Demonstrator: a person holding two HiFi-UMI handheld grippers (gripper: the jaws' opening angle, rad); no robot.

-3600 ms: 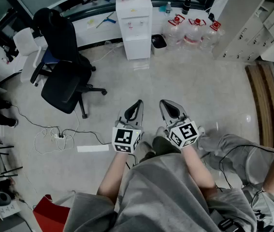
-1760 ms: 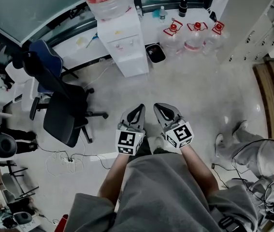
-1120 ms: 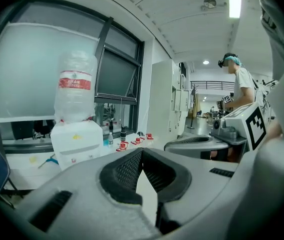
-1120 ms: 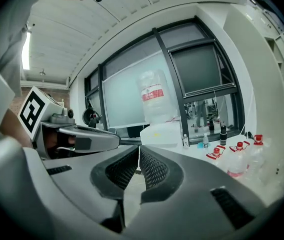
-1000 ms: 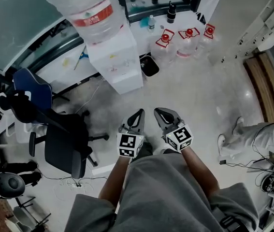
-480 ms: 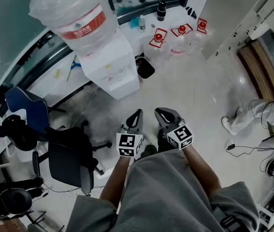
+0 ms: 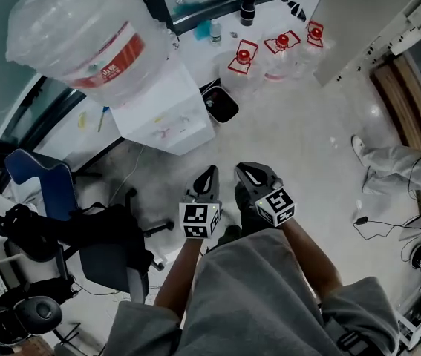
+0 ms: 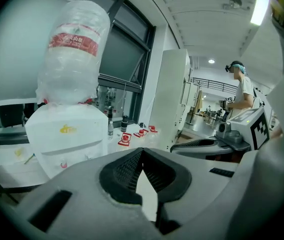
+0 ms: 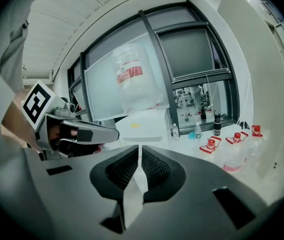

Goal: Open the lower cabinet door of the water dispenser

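The white water dispenser [image 7: 167,113] stands ahead and to the left, with a large clear bottle [image 7: 76,35] with a red label on top. From above, only its top and upper front with the taps show; the lower cabinet door is hidden. My left gripper [image 7: 211,173] and right gripper [image 7: 246,170] are held side by side over the floor, short of the dispenser, both shut and empty. In the left gripper view the dispenser [image 8: 66,144] is at the left beyond the shut gripper [image 8: 142,150]. In the right gripper view it [image 9: 142,124] lies straight beyond the shut gripper [image 9: 139,148].
A black office chair [image 7: 113,243] and a blue chair [image 7: 43,180] stand on the left. A black bin [image 7: 221,104] and spare water bottles [image 7: 243,58] with red caps sit right of the dispenser. Another person's legs [image 7: 396,158] and cables [image 7: 373,225] are at the right.
The dispenser has grown larger and nearer in the head view. Both grippers have moved forward towards it together, a little lower, still shut and side by side.
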